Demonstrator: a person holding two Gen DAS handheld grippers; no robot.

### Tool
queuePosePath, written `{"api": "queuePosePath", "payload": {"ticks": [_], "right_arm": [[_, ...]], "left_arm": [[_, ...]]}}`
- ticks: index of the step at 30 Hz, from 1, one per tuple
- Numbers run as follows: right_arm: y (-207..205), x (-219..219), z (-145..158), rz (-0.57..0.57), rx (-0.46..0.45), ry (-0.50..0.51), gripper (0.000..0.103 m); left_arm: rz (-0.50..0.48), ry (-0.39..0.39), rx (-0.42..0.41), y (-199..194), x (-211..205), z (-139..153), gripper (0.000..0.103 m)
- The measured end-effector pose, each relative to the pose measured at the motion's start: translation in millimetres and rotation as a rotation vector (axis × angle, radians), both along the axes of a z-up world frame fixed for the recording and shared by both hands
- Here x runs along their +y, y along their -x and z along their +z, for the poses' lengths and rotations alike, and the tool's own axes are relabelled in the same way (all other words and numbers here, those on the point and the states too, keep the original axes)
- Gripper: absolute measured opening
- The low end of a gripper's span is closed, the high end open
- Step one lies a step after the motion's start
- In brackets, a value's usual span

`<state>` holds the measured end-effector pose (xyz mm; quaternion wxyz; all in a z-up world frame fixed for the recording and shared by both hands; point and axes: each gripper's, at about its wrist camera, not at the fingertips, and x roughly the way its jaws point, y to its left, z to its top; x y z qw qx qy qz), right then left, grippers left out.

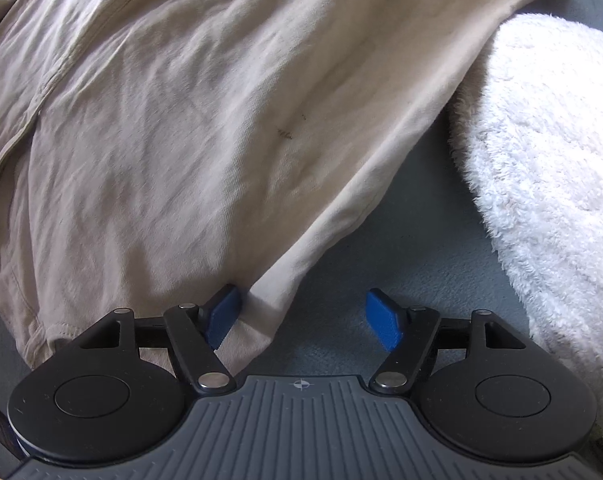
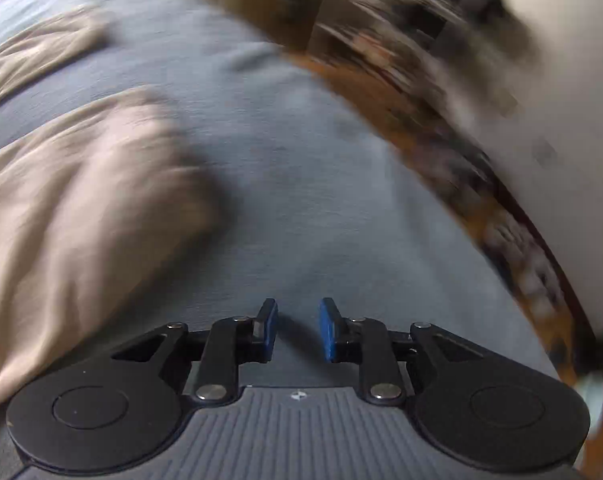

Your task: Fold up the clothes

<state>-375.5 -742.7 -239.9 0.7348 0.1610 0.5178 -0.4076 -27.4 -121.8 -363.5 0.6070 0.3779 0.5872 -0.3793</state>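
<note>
Right gripper (image 2: 297, 330) view: blurred beige garment (image 2: 85, 208)

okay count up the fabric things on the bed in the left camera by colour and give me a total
Beige: 1, the shirt
White: 1, the fluffy blanket
Total: 2, both lying on the grey-blue bed cover

A home bedroom: a bed covered in a grey-blue sheet (image 2: 301, 184), a fluffy white blanket (image 1: 541, 152) lying on it, and a blurred wooden floor (image 2: 385, 104) beside pale walls.
</note>
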Motion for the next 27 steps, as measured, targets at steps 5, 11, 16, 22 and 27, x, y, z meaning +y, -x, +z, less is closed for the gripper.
{"api": "queuePosePath", "payload": {"ticks": [5,11,16,22,27], "right_arm": [[-47.3,51.5,19.2,0.285,-0.166,-0.071,0.024],[-40.5,-2.5,2.1,-0.051,-0.051,0.003,0.022],[-45.3,-24.7,-5.3,-0.217,-0.002,0.044,0.029],[-118.9,90.8,22.5,0.283,-0.2,-0.03,0.029],[-205.7,243.9,15.6,0.881,-0.229,-0.143,0.029]], "left_arm": [[0.027,-0.01,-0.003,-5.8,2.7,0.8,0.07],[0.068,-0.008,0.003,-14.1,12.4,7.9,0.07],[0.143,0.015,0.012,-28.5,21.2,11.0,0.07],[0.185,0.085,0.046,-44.2,25.8,23.1,0.07],[0.248,0.131,0.047,-55.6,32.6,29.3,0.07]]}}
